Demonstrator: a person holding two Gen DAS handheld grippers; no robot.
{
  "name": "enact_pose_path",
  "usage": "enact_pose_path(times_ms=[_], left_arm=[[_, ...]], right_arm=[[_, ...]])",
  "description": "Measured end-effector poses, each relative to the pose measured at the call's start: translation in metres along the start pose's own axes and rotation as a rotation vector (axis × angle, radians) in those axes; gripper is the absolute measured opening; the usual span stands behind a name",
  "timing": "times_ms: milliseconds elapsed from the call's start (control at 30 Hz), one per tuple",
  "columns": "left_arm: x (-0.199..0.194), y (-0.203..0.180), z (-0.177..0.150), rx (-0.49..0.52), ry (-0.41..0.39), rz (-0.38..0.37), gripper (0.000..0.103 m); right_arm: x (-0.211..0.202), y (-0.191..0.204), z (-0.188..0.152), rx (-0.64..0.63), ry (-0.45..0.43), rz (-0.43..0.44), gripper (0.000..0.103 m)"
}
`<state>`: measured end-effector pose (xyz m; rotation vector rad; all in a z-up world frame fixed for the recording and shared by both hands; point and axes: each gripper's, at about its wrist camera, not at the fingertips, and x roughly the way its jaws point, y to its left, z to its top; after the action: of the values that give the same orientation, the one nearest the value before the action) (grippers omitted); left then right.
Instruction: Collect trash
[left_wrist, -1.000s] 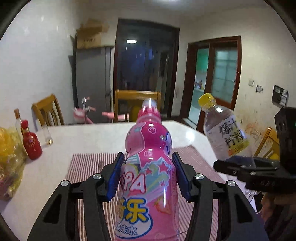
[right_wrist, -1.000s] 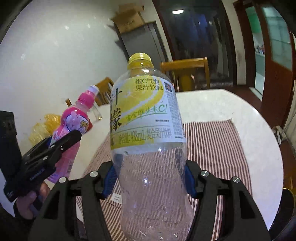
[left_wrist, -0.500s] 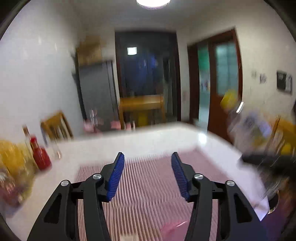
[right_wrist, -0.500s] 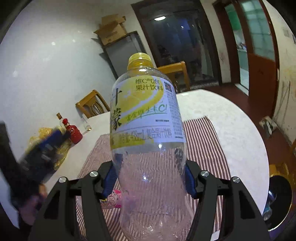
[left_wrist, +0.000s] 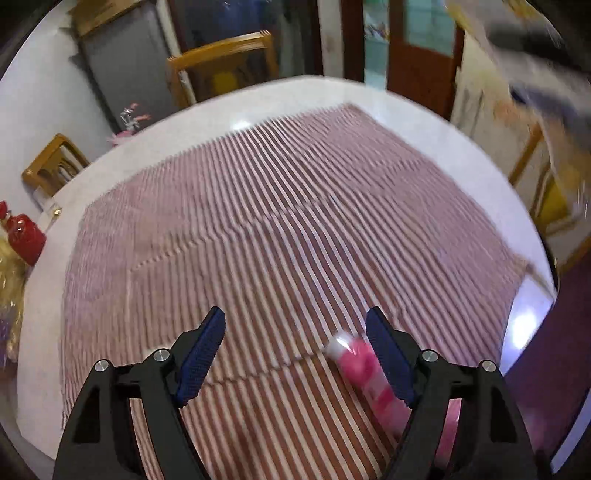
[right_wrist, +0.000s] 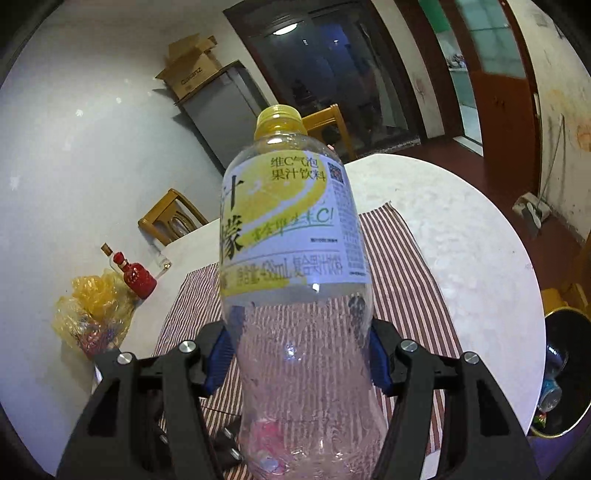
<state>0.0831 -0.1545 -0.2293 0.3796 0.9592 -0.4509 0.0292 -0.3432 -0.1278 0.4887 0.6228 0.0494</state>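
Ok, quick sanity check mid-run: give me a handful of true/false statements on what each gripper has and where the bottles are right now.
1. The right gripper is clamped on the clear lemon bottle. True.
2. The left gripper holds the pink bottle. False: its jaws are open and empty; the pink bottle lies on the striped cloth beside the right-hand finger.
3. The lemon bottle has its yellow cap on. True.
4. The red bottle stands on the striped cloth. False: it stands on the bare white table, next to the yellow bag.
5. A dark bin sits below the table edge on the right. True.
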Motion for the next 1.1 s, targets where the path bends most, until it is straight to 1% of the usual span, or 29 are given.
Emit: enact_pose_path(times_ms=[200,333,367,467,500,533,567,600,667,700,767,867,900,967,1033,1100], left_arm=[[0.019,-0.001,-0.002,0.014,0.045,0.023,0.077],[0.031,0.005,0.000,0.002,0.062,0.033,0.077],[0.029,0.005,0.000,0.000,0.059,0.032,0.077],[0.019,0.010,0.005,-0.023,0.016,0.029,0.078],[0.007,0.013,0.010,-0.029,-0.036,0.006,0.079],[-0.006,0.014,0.014,-0.016,-0.093,-0.033,0.084],[-0.020,0.013,0.018,0.035,-0.157,-0.093,0.088],[-0.031,0.008,0.020,0.116,-0.206,-0.153,0.089],[-0.052,-0.008,0.016,0.352,-0.295,-0.288,0.091],[-0.059,-0.019,0.011,0.505,-0.311,-0.348,0.093],[-0.056,-0.037,0.006,0.715,-0.273,-0.417,0.093],[-0.044,-0.062,0.003,0.910,-0.268,-0.433,0.093],[-0.037,-0.076,0.001,1.008,-0.264,-0.444,0.093],[-0.028,-0.093,-0.002,1.122,-0.235,-0.468,0.093],[-0.016,-0.114,-0.007,1.242,-0.179,-0.493,0.091],[-0.007,-0.125,-0.010,1.301,-0.117,-0.525,0.087]], right_arm=[[0.018,-0.007,0.004,0.023,0.015,0.033,0.060],[0.029,-0.015,0.004,0.036,0.030,0.032,0.060],[0.029,-0.017,0.003,0.039,0.033,0.030,0.060],[0.027,-0.024,0.004,0.045,0.031,0.018,0.060],[0.024,-0.025,0.005,0.044,0.025,0.013,0.060],[0.022,-0.026,0.006,0.044,0.021,0.010,0.060],[0.019,-0.027,0.007,0.043,0.017,0.006,0.060],[0.017,-0.028,0.008,0.043,0.013,0.003,0.060],[0.012,-0.028,0.009,0.040,0.004,-0.001,0.060],[0.009,-0.028,0.009,0.037,-0.003,-0.006,0.060],[0.003,-0.030,0.009,0.039,-0.016,-0.015,0.060],[-0.007,-0.033,0.009,0.050,-0.032,-0.036,0.060],[-0.009,-0.033,0.008,0.051,-0.034,-0.041,0.060],[-0.015,-0.034,0.008,0.053,-0.041,-0.054,0.060],[-0.020,-0.037,0.008,0.059,-0.049,-0.065,0.060],[-0.025,-0.039,0.008,0.064,-0.057,-0.076,0.060]])
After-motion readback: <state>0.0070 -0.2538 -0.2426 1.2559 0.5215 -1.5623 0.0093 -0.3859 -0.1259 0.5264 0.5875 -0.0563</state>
